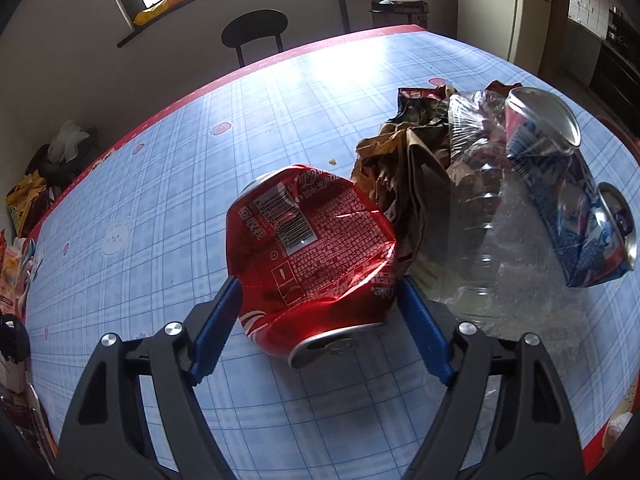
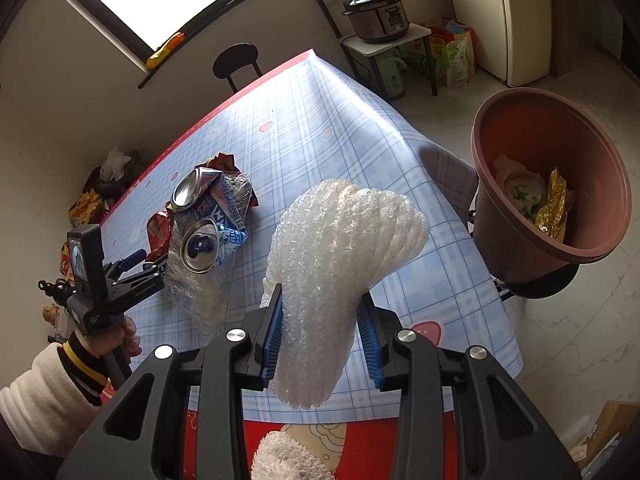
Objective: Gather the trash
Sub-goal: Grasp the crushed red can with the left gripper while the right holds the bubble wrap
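Note:
In the left wrist view my left gripper [image 1: 318,284] is closed on a crushed red cola can [image 1: 308,256] resting on the blue checked tablecloth [image 1: 200,152]. To its right lie a crumpled brown wrapper [image 1: 404,160], a crushed clear plastic bottle [image 1: 480,208] and a crushed blue can [image 1: 568,200]. In the right wrist view my right gripper [image 2: 320,312] is shut on a white foam net sleeve [image 2: 336,256], held above the table's near edge. A brown plastic bin [image 2: 520,216] with trash inside stands to the right of the table. The left gripper [image 2: 132,276] shows at the left.
A black stool [image 1: 255,28] stands beyond the table's far edge. A pressure cooker [image 2: 376,12] sits on a small shelf at the back. Bags and clutter [image 1: 44,176] lie on the floor at the left. A cardboard box [image 2: 608,428] lies at bottom right.

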Available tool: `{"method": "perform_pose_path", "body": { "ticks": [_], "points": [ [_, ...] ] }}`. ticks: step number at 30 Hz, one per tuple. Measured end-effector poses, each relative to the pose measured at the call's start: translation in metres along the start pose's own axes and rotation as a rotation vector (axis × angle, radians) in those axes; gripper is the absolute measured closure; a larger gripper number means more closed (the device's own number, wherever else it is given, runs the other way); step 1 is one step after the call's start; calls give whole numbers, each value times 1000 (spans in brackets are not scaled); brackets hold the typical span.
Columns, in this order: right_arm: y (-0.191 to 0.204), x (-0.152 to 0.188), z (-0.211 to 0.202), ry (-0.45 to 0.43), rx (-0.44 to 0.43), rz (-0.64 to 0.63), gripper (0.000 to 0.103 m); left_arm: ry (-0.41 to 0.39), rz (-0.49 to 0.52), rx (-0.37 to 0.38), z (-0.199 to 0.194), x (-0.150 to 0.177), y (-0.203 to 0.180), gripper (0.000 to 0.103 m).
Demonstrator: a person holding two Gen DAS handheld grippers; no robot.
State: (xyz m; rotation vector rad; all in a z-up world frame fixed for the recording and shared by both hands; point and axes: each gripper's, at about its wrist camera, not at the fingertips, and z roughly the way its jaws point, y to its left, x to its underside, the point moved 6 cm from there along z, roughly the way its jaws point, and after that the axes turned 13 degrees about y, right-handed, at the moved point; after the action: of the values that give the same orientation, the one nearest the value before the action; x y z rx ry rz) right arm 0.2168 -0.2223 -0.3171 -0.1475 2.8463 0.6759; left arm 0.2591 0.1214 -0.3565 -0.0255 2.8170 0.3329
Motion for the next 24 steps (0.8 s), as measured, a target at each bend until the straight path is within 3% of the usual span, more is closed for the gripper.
{"method": "perform_pose_path", "body": {
  "ticks": [5,9,13,24],
  "points": [
    [4,0,3,6,4,-6,68,5,11,-21,10,-1,3,25],
    [8,-2,1,3,4,-13,68,-24,14,5,2,-1,7,49],
    [13,-4,-1,-5,0,-23,68,-60,-32,82,-16,3,20,59],
    [25,-10,-7,-27,-25,-45,68,-195,-253,272,-90,35,72,62]
  ]
}}
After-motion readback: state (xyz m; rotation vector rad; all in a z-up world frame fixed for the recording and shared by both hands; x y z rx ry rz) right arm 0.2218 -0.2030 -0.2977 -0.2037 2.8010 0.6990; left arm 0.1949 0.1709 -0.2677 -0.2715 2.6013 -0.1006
